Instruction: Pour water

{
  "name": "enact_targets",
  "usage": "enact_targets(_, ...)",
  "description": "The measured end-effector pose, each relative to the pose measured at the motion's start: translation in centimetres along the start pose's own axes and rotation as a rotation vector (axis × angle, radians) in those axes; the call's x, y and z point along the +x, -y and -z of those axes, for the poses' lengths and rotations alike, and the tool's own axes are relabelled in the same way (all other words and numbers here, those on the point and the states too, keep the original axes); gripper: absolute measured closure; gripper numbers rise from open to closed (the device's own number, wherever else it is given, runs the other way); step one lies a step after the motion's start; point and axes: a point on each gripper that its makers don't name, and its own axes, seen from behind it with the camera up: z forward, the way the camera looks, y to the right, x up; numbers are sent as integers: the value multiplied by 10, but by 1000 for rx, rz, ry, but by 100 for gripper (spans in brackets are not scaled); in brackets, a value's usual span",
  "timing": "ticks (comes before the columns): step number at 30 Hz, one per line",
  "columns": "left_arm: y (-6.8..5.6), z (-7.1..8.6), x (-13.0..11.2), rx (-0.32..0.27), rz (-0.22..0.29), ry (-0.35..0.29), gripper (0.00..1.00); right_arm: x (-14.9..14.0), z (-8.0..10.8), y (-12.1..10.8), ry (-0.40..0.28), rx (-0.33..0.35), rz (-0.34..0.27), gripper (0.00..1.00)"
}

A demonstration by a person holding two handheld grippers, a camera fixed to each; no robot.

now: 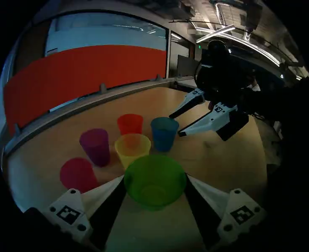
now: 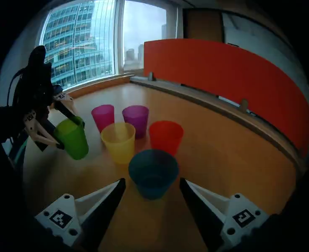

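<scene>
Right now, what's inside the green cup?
In the left gripper view, the green cup shows just its own green bottom, no object. A little clear water I cannot rule out. From the right gripper view, its wall covers the inside.

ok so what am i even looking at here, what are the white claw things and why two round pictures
There is no robot here. A person holds a two-finger gripper in each hand, and each gripper carries a fisheye camera looking along its own fingers, which is why you get two round pictures. The left gripper view looks past the left gripper, whose fingers press on a green cup, slightly tilted. The right gripper view looks past the right gripper, open, its fingers flanking a blue cup on the wooden table. Each view also catches the other gripper farther off. A yellow cup, a red cup, a purple cup and a pink cup stand clustered nearby.
</scene>
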Motion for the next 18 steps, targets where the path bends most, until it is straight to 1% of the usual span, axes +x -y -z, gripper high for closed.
enact_targets(8, 5, 9, 2, 22, 3, -12, 11, -1, -15, -3, 12, 1, 4, 0)
enact_targets(18, 8, 17, 3, 36, 4, -21, 11, 4, -30, 1, 14, 6, 25, 0)
